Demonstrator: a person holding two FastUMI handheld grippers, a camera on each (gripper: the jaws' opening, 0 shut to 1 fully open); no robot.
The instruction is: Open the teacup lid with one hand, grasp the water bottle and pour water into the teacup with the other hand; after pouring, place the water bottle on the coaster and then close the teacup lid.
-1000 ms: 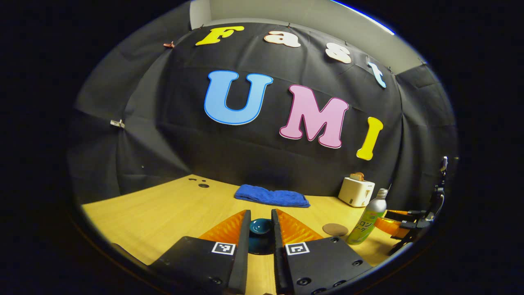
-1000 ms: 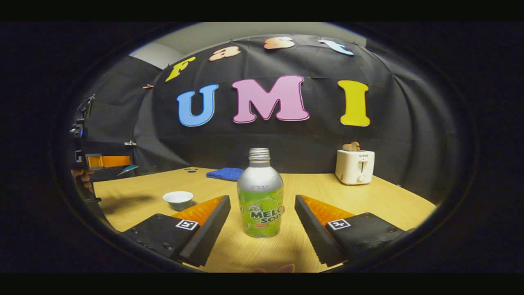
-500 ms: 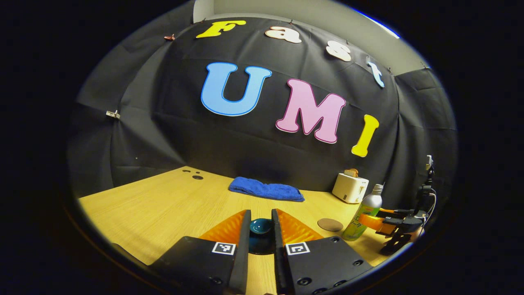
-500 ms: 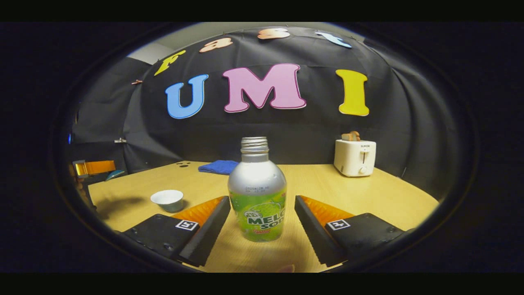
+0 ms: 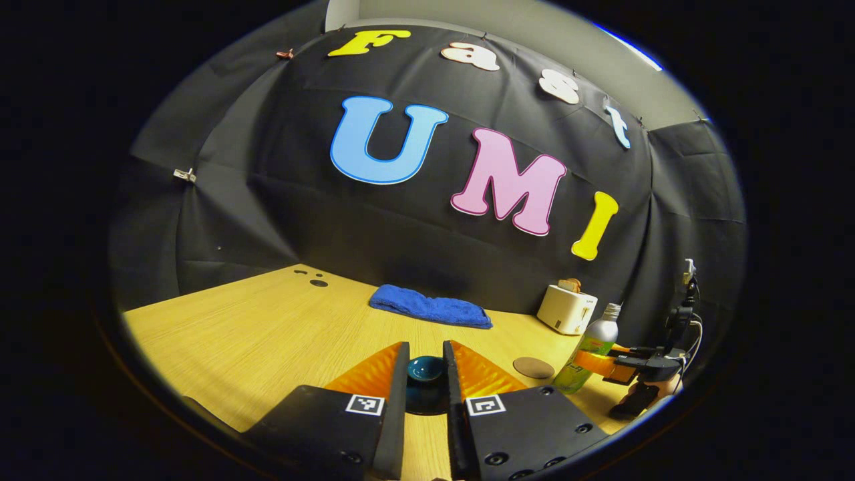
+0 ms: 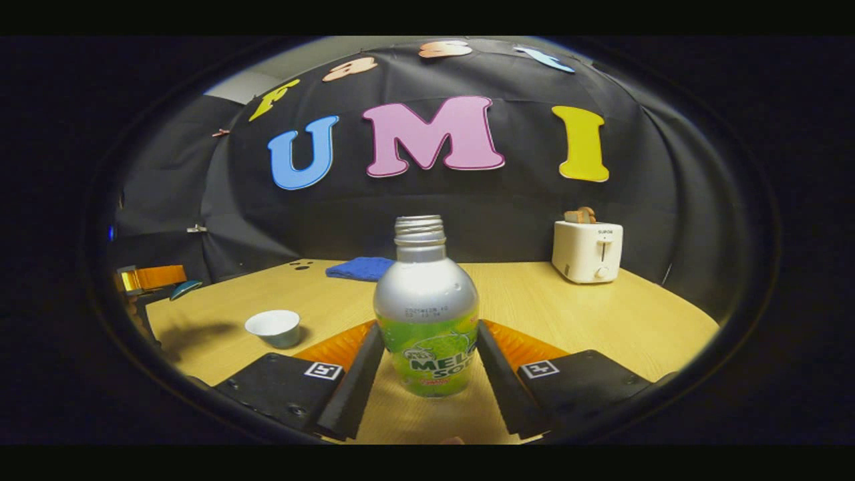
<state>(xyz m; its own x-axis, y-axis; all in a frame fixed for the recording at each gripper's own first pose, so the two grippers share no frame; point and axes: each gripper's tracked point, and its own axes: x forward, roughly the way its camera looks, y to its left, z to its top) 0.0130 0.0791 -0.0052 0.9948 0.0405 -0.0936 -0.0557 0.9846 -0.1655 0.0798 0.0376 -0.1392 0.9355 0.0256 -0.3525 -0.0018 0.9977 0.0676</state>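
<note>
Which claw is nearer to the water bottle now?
Right. The right claw has its fingers on both sides of the water bottle. The left claw is apart from it, holding the teacup lid.

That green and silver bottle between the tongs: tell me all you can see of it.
The water bottle stands upright on the wooden table. It looks like metal: a silver domed shoulder, a threaded neck with no cap, and a green printed wrap round the lower body. The right tongs have both fingers against its lower sides, and its base sits on the wood. In the left gripper view the bottle stands just beside the round brown coaster, not on it.
</note>
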